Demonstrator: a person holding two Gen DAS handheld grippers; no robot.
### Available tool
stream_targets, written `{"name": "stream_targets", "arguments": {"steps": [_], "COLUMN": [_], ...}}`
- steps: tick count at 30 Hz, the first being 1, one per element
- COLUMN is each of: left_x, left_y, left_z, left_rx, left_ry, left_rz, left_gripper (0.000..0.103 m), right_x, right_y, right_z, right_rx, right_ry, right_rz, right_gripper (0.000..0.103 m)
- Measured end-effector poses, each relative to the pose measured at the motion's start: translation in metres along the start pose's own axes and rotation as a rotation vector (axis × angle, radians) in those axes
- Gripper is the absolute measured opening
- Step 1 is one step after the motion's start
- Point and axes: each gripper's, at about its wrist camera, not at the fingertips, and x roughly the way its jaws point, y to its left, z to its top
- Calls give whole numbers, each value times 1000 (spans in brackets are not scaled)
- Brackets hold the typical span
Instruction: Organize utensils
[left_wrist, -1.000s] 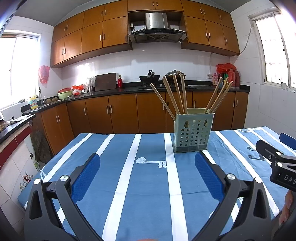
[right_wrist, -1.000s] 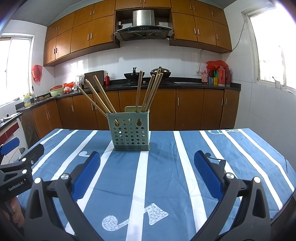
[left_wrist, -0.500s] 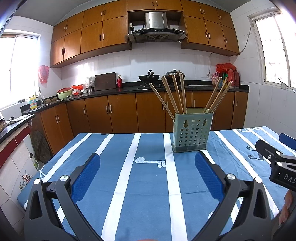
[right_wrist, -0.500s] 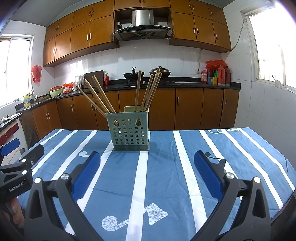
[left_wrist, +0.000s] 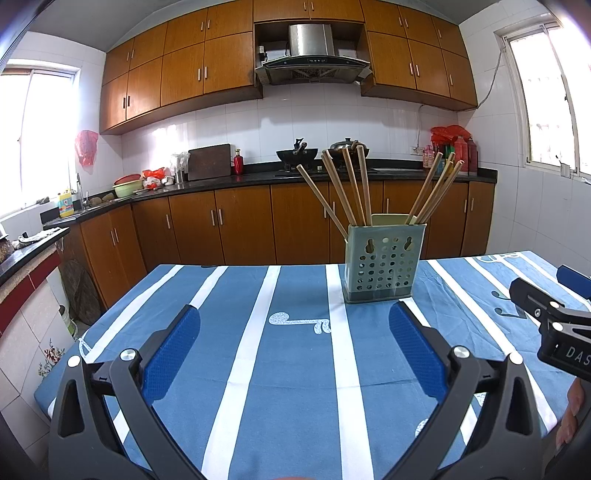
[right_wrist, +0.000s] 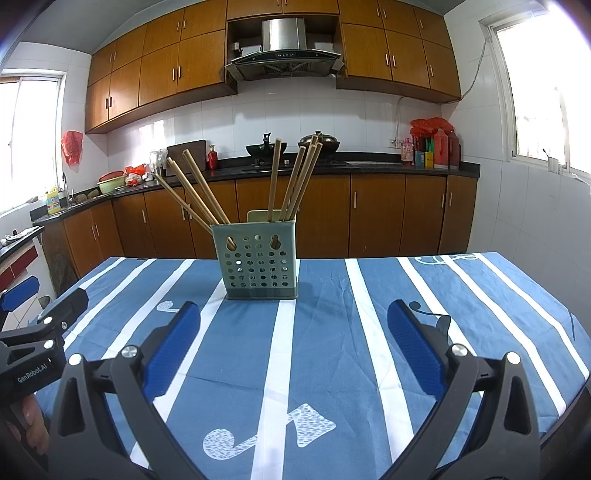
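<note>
A pale green perforated utensil holder (left_wrist: 382, 264) stands upright on the blue striped tablecloth (left_wrist: 295, 362), with several wooden chopsticks (left_wrist: 351, 188) fanned out of it. It also shows in the right wrist view (right_wrist: 258, 264) with its chopsticks (right_wrist: 291, 181). My left gripper (left_wrist: 294, 336) is open and empty, short of the holder and a little left of it. My right gripper (right_wrist: 293, 332) is open and empty, short of the holder and slightly right of it. Each gripper shows at the edge of the other's view: the right gripper (left_wrist: 550, 314) and the left gripper (right_wrist: 40, 332).
The table edge (left_wrist: 110, 306) drops off at the left toward brown kitchen cabinets (left_wrist: 236, 225). A black counter (left_wrist: 258, 177) behind holds a wok, a pot, a cutting board and bottles. A white tiled wall (right_wrist: 524, 206) and a window stand at the right.
Both views have drifted back and down very slightly, so the holder sits a little higher in each. Both grippers stay open and empty.
</note>
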Motion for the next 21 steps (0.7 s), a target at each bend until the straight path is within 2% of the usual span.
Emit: {"name": "stream_targets", "arguments": {"steps": [21], "left_x": [2], "left_y": [-5], "left_z": [-2], "left_rx": [1], "left_ry": [5], "left_rz": [-3], "left_gripper": [101], "right_x": [1], "right_y": [0], "right_z": [-4], "right_rx": [6], "right_ry": [2], "right_rz": [0], "right_gripper": [99]}}
